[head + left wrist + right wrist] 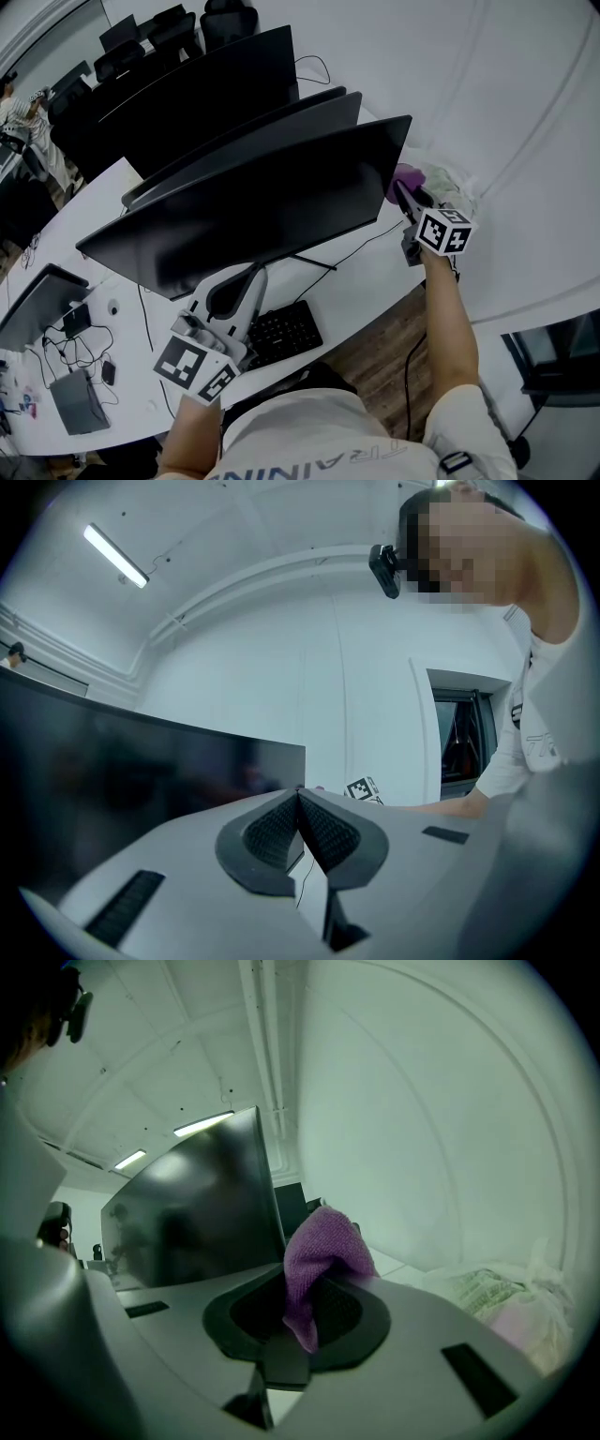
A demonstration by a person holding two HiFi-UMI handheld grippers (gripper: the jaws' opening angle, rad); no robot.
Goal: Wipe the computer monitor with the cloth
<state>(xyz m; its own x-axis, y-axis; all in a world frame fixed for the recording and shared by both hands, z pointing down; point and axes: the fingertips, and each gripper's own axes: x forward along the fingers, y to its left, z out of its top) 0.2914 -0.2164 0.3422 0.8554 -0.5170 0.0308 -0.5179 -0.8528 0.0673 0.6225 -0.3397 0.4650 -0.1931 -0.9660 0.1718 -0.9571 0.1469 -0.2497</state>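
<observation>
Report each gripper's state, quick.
Left gripper: closed, empty.
Right gripper: closed on the purple cloth.

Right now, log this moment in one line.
left gripper: jaws together, empty | right gripper: jaws pinch cloth | cloth: at right edge of monitor, contact unclear

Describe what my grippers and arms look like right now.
The left gripper and right gripper are light grey with black ribbed pads. Each carries a white cube with black square markers. The person wears a white short-sleeved shirt.
</observation>
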